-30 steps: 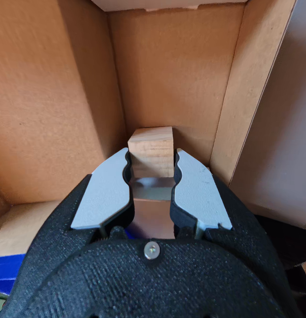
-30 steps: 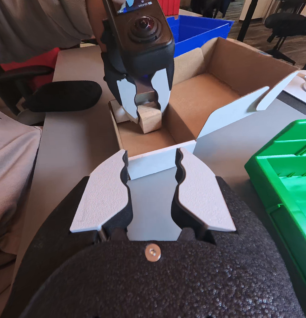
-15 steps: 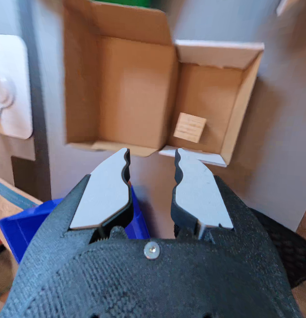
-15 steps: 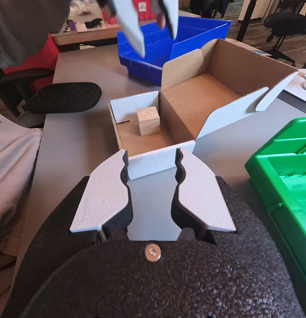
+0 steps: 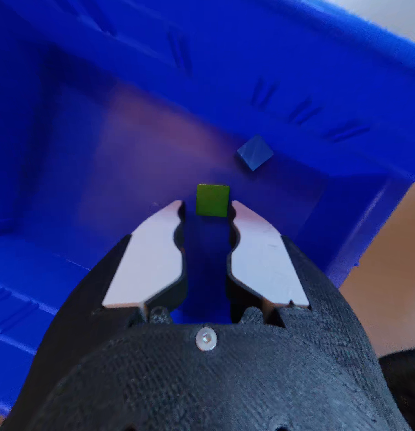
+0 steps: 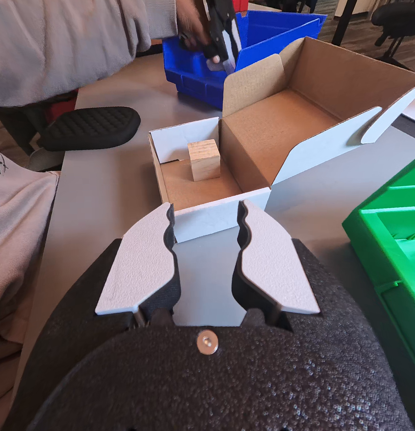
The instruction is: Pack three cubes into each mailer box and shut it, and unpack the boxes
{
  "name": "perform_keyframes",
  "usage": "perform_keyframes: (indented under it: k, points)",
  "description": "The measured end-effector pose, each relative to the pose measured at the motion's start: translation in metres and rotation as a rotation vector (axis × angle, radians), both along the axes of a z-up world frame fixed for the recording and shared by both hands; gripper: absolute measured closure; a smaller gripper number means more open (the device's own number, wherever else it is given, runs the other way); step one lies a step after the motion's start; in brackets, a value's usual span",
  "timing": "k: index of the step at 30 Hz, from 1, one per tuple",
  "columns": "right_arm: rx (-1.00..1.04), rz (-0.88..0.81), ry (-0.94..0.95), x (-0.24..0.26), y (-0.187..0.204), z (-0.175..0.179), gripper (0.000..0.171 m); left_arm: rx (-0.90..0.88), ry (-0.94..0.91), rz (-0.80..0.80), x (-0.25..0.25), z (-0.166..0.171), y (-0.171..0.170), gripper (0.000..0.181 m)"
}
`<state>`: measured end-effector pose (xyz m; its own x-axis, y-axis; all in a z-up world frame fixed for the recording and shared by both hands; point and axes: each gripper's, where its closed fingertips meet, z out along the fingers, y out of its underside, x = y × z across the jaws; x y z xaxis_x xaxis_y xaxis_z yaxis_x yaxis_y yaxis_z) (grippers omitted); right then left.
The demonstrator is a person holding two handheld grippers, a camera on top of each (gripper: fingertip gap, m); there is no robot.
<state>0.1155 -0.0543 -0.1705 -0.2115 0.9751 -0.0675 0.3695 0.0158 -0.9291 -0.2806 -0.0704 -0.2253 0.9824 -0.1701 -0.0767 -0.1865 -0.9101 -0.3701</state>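
Left gripper (image 5: 207, 206), fingers spread and empty, poised inside deep blue plastic bin (image 5: 132, 98) just short of small green cube (image 5: 212, 200); blue cube (image 5: 255, 152) beyond (near bin wall). Right gripper (image 6: 206, 210), parted likewise, before open white-and-brown cardboard mailer box (image 6: 216, 215) with plain wooden cube (image 6: 203, 160) inside.

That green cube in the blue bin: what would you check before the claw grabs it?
1. Left gripper jaws open: ok.
2. Green cube lined up between the fingertips: ok.
3. Fingers low enough around the cube: cannot tell.
4. Blue cube apart from the green one: ok.
5. Mailer box open, with room beside the wooden cube: ok.
6. Right gripper open and outside the box: ok.
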Motion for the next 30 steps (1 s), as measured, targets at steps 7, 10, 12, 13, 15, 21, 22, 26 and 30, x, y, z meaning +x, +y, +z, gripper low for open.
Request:
perform_keyframes:
  k: [7,10,12,13,15,21,22,26,30]
  points:
    - [0.003,0.008,-0.002,0.000,-0.001,-0.001,0.119,0.144,0.067,-0.126,0.025,0.052,0.019,0.155]
    - [-0.001,0.012,0.003,0.000,-0.002,0.000,0.119,0.307,0.066,-0.240,0.068,0.116,0.029,0.155]
    - [-0.012,0.021,0.005,-0.001,-0.004,0.001,0.119,0.391,0.058,-0.358,0.111,0.151,0.031,0.155]
    - [-0.014,0.025,0.006,-0.001,-0.005,0.001,0.119,0.412,0.038,-0.420,0.137,0.161,0.030,0.155]
    - [-0.009,0.030,0.003,-0.002,-0.007,0.001,0.119,0.400,0.007,-0.555,0.190,0.161,0.025,0.155]
    - [0.004,0.021,0.012,0.001,-0.006,0.003,0.119,0.170,-0.008,-0.863,0.301,0.077,0.007,0.155]
    - [0.005,0.018,0.014,0.001,-0.005,0.004,0.119,0.136,-0.013,-0.885,0.310,0.063,0.006,0.155]
    - [0.011,0.012,0.016,0.003,-0.003,0.004,0.119,0.041,0.018,-0.943,0.326,0.021,0.005,0.155]
    - [0.025,0.013,0.018,0.003,-0.003,0.005,0.119,-0.014,0.104,-0.982,0.322,0.002,0.003,0.155]
